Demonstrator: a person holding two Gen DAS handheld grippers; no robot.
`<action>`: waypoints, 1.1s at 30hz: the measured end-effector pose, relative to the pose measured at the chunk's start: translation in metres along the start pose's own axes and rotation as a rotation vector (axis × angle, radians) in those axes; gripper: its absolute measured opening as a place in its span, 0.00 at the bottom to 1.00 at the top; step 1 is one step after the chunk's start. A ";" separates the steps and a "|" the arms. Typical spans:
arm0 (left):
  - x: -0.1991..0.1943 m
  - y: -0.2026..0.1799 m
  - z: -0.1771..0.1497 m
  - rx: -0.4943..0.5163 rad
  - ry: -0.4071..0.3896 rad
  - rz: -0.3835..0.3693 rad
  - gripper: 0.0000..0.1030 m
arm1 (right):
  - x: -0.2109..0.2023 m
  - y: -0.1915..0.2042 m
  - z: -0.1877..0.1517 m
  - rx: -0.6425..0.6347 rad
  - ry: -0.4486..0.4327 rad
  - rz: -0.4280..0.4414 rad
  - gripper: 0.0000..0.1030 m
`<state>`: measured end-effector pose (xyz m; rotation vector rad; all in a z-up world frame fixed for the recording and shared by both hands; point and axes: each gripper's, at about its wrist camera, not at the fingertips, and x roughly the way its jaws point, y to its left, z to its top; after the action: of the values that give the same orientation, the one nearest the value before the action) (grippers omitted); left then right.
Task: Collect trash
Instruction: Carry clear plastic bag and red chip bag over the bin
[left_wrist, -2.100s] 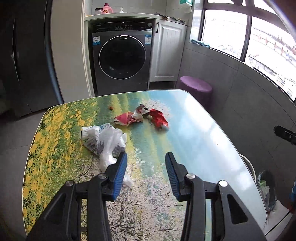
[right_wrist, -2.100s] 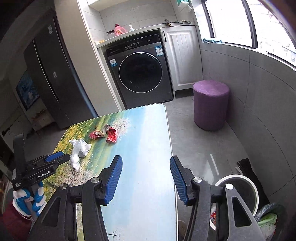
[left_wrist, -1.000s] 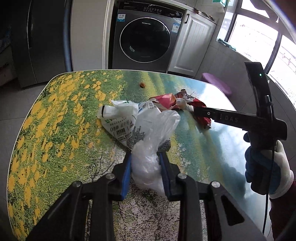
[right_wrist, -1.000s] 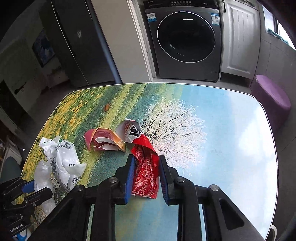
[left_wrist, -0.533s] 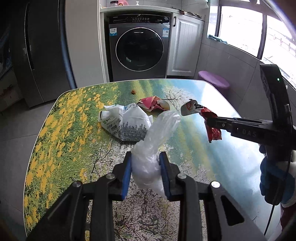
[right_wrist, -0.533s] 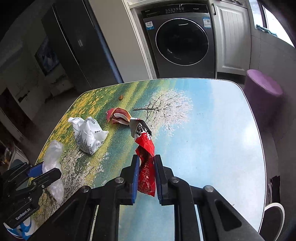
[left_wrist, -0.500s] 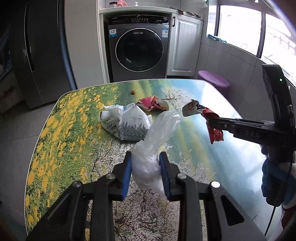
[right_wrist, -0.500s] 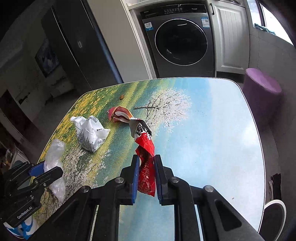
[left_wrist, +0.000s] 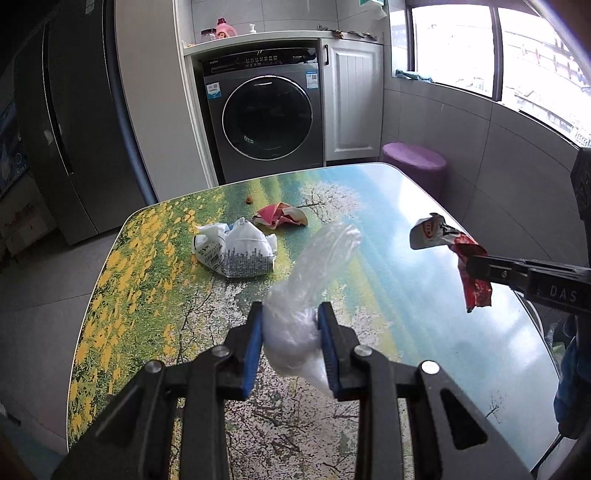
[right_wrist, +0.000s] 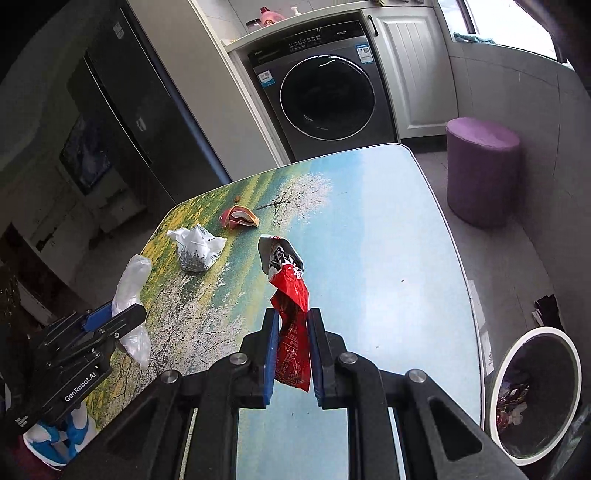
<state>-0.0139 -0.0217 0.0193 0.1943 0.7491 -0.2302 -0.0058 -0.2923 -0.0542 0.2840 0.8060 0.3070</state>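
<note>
My left gripper (left_wrist: 290, 314) is shut on a clear plastic bag (left_wrist: 314, 280) and holds it above the table (left_wrist: 388, 280). It also shows in the right wrist view (right_wrist: 133, 291). My right gripper (right_wrist: 291, 321) is shut on a red snack wrapper (right_wrist: 290, 291), lifted above the table's right half; the wrapper also shows in the left wrist view (left_wrist: 454, 247). A crumpled white printed bag (left_wrist: 236, 251) and a red and orange wrapper (left_wrist: 281, 218) lie on the table farther back. A small brown crumb (left_wrist: 249, 200) lies beyond them.
A white-rimmed trash bin (right_wrist: 535, 395) with a dark liner and some trash stands on the floor right of the table. A purple stool (right_wrist: 482, 170), a washing machine (left_wrist: 264, 114) and a dark fridge (left_wrist: 70, 122) stand beyond the table.
Both grippers closed on their trash and lifted it off the table. Since half a second ago the right gripper has carried the red wrapper further right and back, toward the bin side.
</note>
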 end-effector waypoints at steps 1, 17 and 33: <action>-0.002 -0.002 0.000 0.002 -0.005 0.000 0.27 | -0.004 0.000 -0.002 0.002 -0.006 -0.001 0.15; -0.029 -0.021 -0.002 0.024 -0.043 0.018 0.27 | -0.049 -0.015 -0.031 0.032 -0.066 -0.026 0.15; -0.048 -0.094 0.027 0.150 -0.095 -0.016 0.27 | -0.115 -0.074 -0.046 0.129 -0.203 -0.095 0.15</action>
<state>-0.0564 -0.1120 0.0629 0.3171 0.6396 -0.3094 -0.1029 -0.3971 -0.0352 0.3902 0.6371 0.1337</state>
